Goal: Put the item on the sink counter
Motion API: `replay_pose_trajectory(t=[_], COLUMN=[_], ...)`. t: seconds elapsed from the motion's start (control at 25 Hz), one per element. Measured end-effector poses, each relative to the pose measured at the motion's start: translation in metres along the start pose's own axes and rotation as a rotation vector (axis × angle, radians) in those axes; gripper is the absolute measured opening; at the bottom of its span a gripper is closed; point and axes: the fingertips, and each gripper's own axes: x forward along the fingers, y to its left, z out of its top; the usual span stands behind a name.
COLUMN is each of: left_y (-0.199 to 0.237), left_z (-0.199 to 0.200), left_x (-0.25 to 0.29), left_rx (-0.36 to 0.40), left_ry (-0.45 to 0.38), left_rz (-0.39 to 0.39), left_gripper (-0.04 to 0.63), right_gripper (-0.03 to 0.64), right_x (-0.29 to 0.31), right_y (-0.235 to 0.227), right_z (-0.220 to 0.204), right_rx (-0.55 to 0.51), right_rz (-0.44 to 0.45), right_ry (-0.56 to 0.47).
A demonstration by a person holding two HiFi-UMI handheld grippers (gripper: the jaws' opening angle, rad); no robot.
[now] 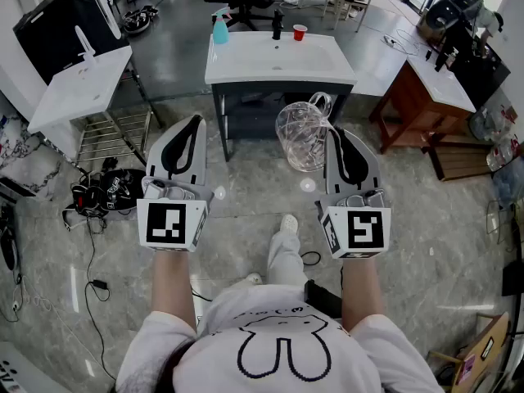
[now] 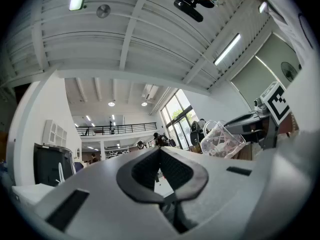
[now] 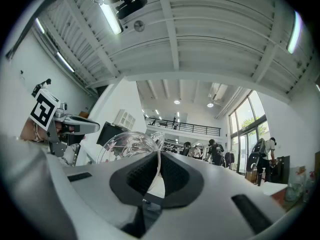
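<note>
Clear jug point(image 1: 300, 137), likely light, slick, fragile | your right gripper point(image 1: 334, 135) pinches its wall at the tips | left gripper point(image 1: 196, 123) pressed together, empty

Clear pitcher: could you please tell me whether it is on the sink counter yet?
Off it: the clear pitcher hangs before the sink counter, right gripper jaws shut on its edge.

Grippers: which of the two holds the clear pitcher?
The right gripper, its jaws shut on the clear pitcher; the left gripper is shut with nothing between its jaws.
</note>
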Motion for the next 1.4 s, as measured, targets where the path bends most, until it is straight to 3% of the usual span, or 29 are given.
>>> replay_pose_trajectory(t=[0.36, 0.64, 1.16, 1.4], left_y=[0.023, 0.056, 0.135, 0.151], left_z=[-0.021, -0.047, -0.101, -0.132], left_x=[0.015, 0.062, 0.232, 0.315], left_rx=[-0.012, -0.004, 0.01, -0.002], left_ry=[0.024, 0.064, 0.114, 0.145], left_rz=[0.023, 0.047, 0.063, 0.037], left_gripper=[0.009, 0.009, 0.009, 0.009], right_gripper=[0.04, 0.04, 0.04, 0.04], right_x=[0.033, 0.097, 0.282, 0.353], right_y=[0.008, 0.0, -0.042, -0.071], right_z=[-0.018, -0.044, -0.097, -0.125], right_rx=[0.044, 0.089, 0.122, 0.132], right_rz=[0.032, 0.046, 0.096, 0.103], right_ry=[0.035, 0.065, 0.114, 0.131])
